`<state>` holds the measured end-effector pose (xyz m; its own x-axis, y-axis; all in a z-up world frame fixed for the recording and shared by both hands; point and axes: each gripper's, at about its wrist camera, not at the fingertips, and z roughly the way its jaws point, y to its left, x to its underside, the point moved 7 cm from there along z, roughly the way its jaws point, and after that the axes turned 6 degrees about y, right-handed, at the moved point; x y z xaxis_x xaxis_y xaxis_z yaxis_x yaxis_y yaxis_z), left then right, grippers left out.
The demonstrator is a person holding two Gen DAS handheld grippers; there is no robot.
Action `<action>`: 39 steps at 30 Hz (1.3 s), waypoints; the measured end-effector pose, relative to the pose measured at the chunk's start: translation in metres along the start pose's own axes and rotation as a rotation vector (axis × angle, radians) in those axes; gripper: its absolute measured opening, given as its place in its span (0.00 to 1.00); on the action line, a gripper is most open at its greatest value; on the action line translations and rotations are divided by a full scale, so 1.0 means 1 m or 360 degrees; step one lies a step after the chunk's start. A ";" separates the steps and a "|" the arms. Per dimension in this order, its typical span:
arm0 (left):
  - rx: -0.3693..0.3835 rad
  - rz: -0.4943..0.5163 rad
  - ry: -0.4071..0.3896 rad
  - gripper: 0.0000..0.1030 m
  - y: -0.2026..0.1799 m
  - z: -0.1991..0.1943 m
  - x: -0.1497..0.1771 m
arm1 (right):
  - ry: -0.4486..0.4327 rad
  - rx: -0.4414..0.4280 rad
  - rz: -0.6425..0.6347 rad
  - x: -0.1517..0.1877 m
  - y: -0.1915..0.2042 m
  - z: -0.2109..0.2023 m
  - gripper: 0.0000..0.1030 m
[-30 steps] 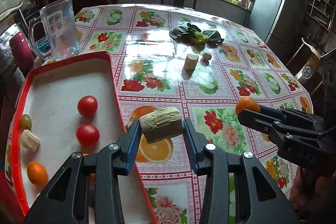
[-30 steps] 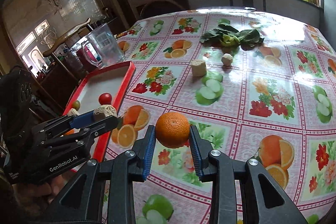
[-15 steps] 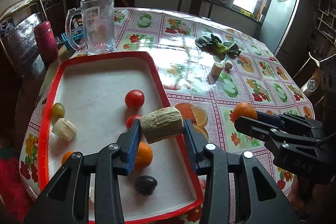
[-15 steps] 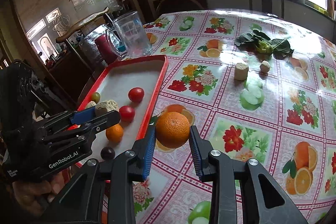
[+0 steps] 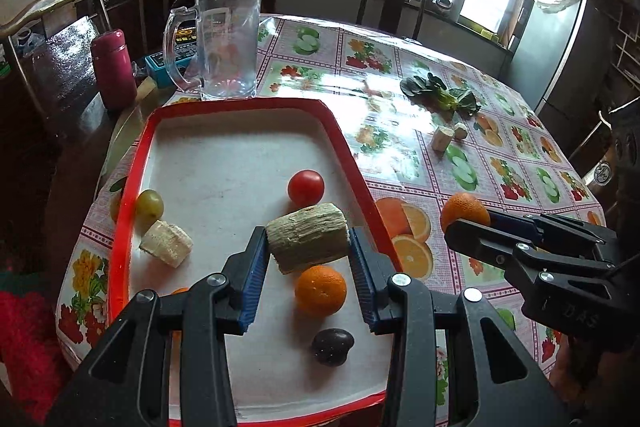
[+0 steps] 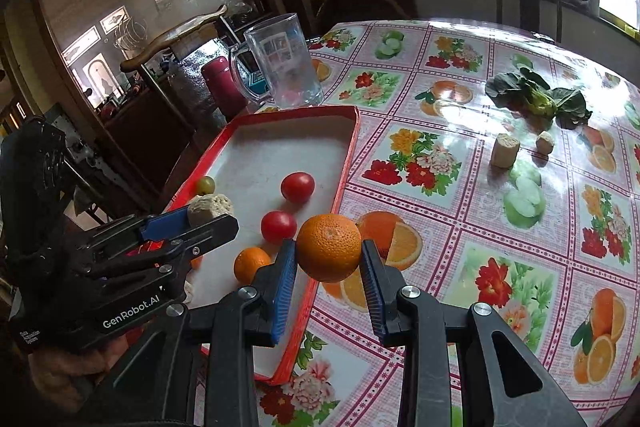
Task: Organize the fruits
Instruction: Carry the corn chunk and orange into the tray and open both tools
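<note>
Pale, fibrous and ridged along its length, a stubby sugarcane piece (image 5: pixel 307 237) is clamped crosswise in the left gripper (image 5: pixel 308 259) above the red-rimmed tray (image 5: pixel 128 183), its cut end rough and cream-coloured. Alongside, the right gripper (image 6: pixel 328 269) grasps a round orange (image 6: pixel 329 247) with dimpled, glossy skin, held over the tray's near right edge where it meets the flowered tabletop (image 6: pixel 460 163).

On the tray's white floor lie two red tomatoes (image 6: pixel 297 187), a smaller orange (image 5: pixel 320 290), a green grape (image 5: pixel 149 204) touching a second, whiter cane piece (image 5: pixel 166 243), and a dark plum-like fruit (image 5: pixel 333 346) near the front rim. A further orange fruit is mostly hidden behind the left gripper.

Farther out on the tabletop, two short cane pieces (image 6: pixel 505 151) stand near a bunch of dark leafy greens (image 6: pixel 538 99). A clear plastic jug (image 5: pixel 224 43) sits just beyond the tray's far rim, a maroon flask (image 5: pixel 113 69) to its left.
</note>
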<state>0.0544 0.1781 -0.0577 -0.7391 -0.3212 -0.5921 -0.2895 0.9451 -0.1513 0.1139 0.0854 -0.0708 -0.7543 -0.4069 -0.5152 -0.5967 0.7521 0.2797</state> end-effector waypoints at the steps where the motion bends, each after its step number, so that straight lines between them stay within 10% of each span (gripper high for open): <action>1: -0.0004 -0.0004 0.0000 0.37 0.002 0.000 0.000 | 0.0003 -0.0003 -0.0004 -0.001 0.002 0.002 0.32; 39: -0.0203 -0.0143 0.0083 0.37 0.107 0.038 -0.063 | 0.0146 -0.0010 -0.0066 -0.085 0.018 0.109 0.32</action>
<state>0.0937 0.3015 -0.0669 -0.7363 -0.4100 -0.5382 -0.4283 0.8983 -0.0983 0.1972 0.1897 -0.1101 -0.7508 -0.4835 -0.4500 -0.6292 0.7307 0.2648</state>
